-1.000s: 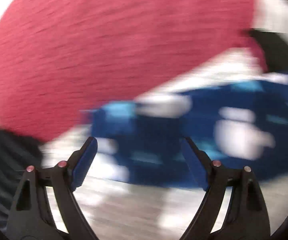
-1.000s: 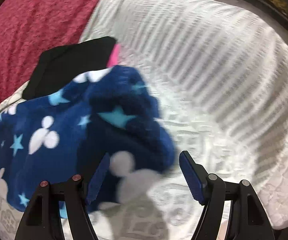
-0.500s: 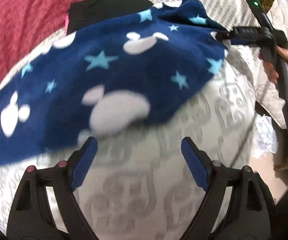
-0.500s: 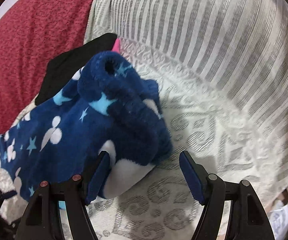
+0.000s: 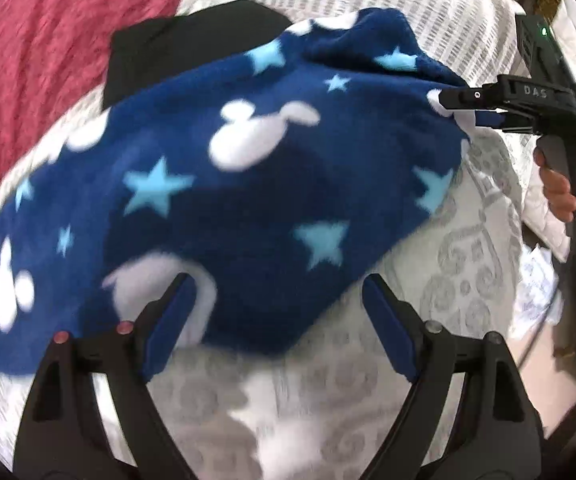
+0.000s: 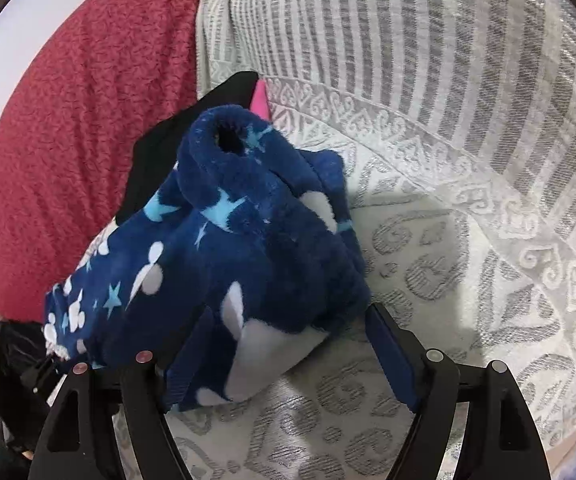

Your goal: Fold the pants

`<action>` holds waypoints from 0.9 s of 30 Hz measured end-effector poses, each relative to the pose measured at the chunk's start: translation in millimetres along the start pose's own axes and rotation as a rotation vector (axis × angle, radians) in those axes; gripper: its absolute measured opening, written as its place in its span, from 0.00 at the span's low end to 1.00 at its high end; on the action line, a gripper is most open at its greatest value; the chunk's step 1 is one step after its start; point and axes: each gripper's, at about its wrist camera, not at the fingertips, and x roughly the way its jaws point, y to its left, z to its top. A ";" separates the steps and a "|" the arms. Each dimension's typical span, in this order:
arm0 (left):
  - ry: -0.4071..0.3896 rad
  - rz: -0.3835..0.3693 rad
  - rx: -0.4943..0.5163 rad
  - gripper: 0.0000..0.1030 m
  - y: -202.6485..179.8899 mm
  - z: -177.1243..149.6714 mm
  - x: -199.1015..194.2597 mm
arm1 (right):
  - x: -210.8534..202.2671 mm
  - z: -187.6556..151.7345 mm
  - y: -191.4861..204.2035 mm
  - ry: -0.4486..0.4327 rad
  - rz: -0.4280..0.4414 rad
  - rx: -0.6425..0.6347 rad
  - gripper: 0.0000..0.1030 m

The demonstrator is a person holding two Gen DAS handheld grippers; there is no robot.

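1. Two claws, both spread wide and clamping nothing; left gripper (image 5: pixel 276 284) low in its own view, over the near edge of the pants (image 5: pixel 248 184), with fleece against the left pad and clear of the right one.
2. Far left, a red blanket (image 5: pixel 48 40); next to it a black garment (image 5: pixel 176 44), partly under the pants.
3. Centre, navy fleece with white mouse heads and pale blue stars, bunched and lying across a grey-and-white patterned bedspread (image 5: pixel 467 272).
4. Right edge of the left view, right gripper (image 5: pixel 461 106) at the far corner of the pants, held by a hand (image 5: pixel 559 192).
5. From the right wrist camera, a thick roll of fleece between its released jaws, touching the left pad; a pink item (image 6: pixel 261 98) just beyond, beside the black garment.
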 end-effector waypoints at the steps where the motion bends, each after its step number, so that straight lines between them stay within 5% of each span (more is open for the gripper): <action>1: 0.004 -0.002 -0.027 0.84 4.9 -6.6 -3.6 | 0.6 -1.4 1.2 -0.001 0.000 -0.008 0.78; 6: 0.068 0.028 -0.150 0.83 33.6 -26.4 0.8 | 2.6 -5.2 -0.2 -0.020 0.012 -0.009 0.79; 9: 0.079 -0.063 -0.187 0.83 37.1 -22.0 8.2 | 1.6 -7.0 -3.2 -0.025 0.021 -0.001 0.79; 17: -0.115 -0.020 -0.063 0.79 11.6 17.2 -22.4 | 1.4 -8.7 -3.8 -0.031 0.009 0.002 0.80; 24: -0.078 -0.052 -0.050 0.79 14.5 30.8 7.8 | 3.9 -6.4 -1.2 -0.037 0.005 0.031 0.83; 25: -0.069 -0.073 -0.048 0.71 13.2 32.3 12.9 | 4.1 -5.5 -1.3 -0.036 0.008 0.037 0.83; 26: -0.051 -0.109 -0.044 0.46 11.2 30.5 17.6 | 4.4 -3.9 -2.4 -0.034 0.016 0.049 0.83; 27: -0.017 -0.155 -0.047 0.33 9.7 28.0 23.3 | 4.7 -2.5 -3.3 -0.033 0.023 0.059 0.83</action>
